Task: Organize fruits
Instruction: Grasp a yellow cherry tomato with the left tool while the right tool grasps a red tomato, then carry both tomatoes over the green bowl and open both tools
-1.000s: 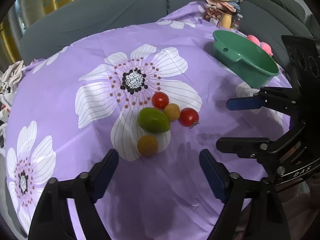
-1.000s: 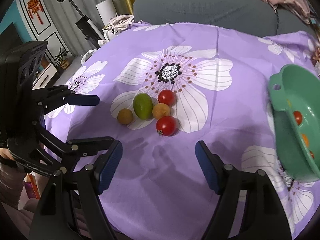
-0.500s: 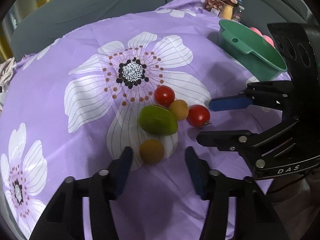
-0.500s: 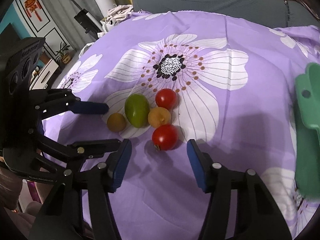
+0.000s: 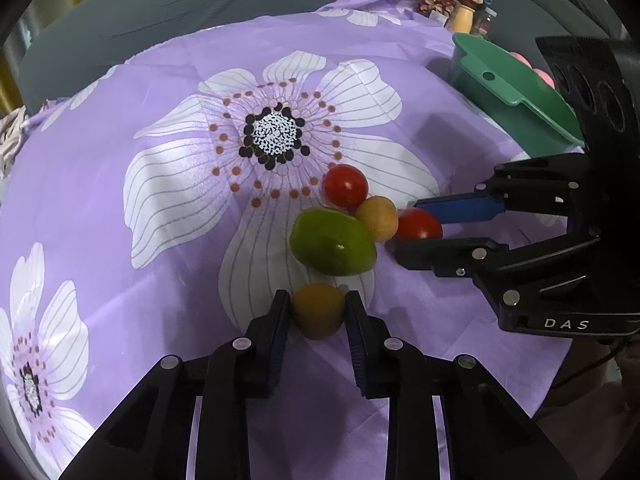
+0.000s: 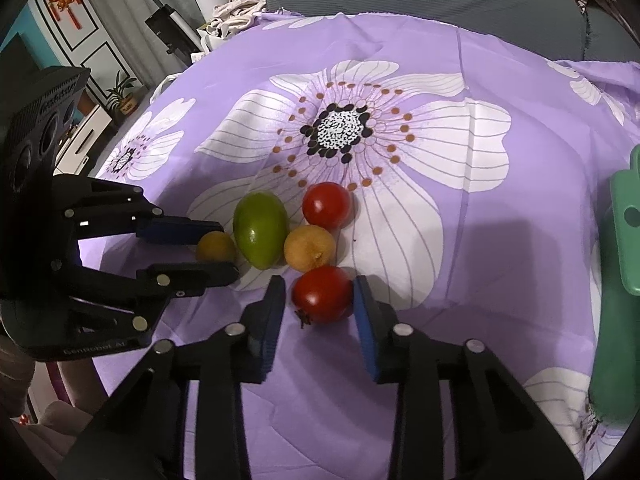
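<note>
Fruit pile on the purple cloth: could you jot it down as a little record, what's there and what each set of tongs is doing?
surface: purple flowered cloth
loose fruit: green mango, red tomato, yellow fruit
left tongs: shut on brownish-yellow fruit
right tongs: shut on near red tomato
container: green bowl, right of the pile

A purple cloth point(image 5: 160, 92) printed with large white flowers, each with thin dark petal lines, a black-and-white speckled centre and rings of brown dots, covers the tabletop. On it lie two red tomatoes point(image 5: 345, 186) point(image 6: 323, 294), a green oval fruit point(image 5: 332, 241), a yellow-orange round fruit point(image 5: 377, 218) and a duller brownish-orange round fruit point(image 5: 318, 311). The basin point(image 5: 508, 84) is green, the sofa point(image 5: 200, 4) grey, and each black gripper point(image 5: 316, 312) point(image 6: 320, 298) has blue pads.
</note>
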A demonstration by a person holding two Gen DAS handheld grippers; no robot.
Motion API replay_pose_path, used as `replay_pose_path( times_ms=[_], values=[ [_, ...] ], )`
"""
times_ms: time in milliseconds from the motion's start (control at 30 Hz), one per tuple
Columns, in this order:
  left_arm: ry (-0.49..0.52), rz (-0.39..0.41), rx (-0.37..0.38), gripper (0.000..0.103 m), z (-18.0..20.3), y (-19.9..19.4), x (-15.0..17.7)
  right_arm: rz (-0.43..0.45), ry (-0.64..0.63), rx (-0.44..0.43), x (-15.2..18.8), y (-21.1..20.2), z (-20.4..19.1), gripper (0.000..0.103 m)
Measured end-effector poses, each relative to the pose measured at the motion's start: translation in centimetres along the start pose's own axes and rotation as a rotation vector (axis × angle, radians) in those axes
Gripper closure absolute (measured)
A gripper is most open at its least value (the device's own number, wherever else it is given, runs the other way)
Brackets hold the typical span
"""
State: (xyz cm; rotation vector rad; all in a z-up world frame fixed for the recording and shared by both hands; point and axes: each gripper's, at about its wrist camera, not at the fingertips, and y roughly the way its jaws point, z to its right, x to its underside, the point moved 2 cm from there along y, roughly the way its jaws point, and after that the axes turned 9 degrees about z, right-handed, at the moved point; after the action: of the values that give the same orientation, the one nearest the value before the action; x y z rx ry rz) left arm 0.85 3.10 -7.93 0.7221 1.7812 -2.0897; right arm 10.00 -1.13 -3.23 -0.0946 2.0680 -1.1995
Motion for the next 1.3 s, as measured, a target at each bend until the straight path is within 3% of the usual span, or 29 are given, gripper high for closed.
replay_pose_path(
  times_ms=[133,400,633,1000,1300],
  values=[
    [-0.015,0.008,0.004,0.076,-0.1,-0.1,0.0,0.005,0.004,-0.006,0.1,-0.2,0.2,0.073],
    [-0.082,0.041,0.093,0.076,0.2,-1.7,0.1,0.055,0.056,-0.045,0.7,-2.0,0.6,0.073],
    [-0.073,0.073,0.160,0.076,2.4,-3.0,-0.9,0.126,0.093,-0.029,1.4,-5.1,1.8,0.073],
    [0.012,0.165,0.255,0.076,8.3,-3.3,-8.0,0.293,0.184,0.101,2.2,-12.3,7.5,0.073],
    [0.076,0.194,0.321,0.076,13.2,-1.6,-12.9,0.367,0.261,0.191,3.5,-16.0,11.7,0.073]
  ],
)
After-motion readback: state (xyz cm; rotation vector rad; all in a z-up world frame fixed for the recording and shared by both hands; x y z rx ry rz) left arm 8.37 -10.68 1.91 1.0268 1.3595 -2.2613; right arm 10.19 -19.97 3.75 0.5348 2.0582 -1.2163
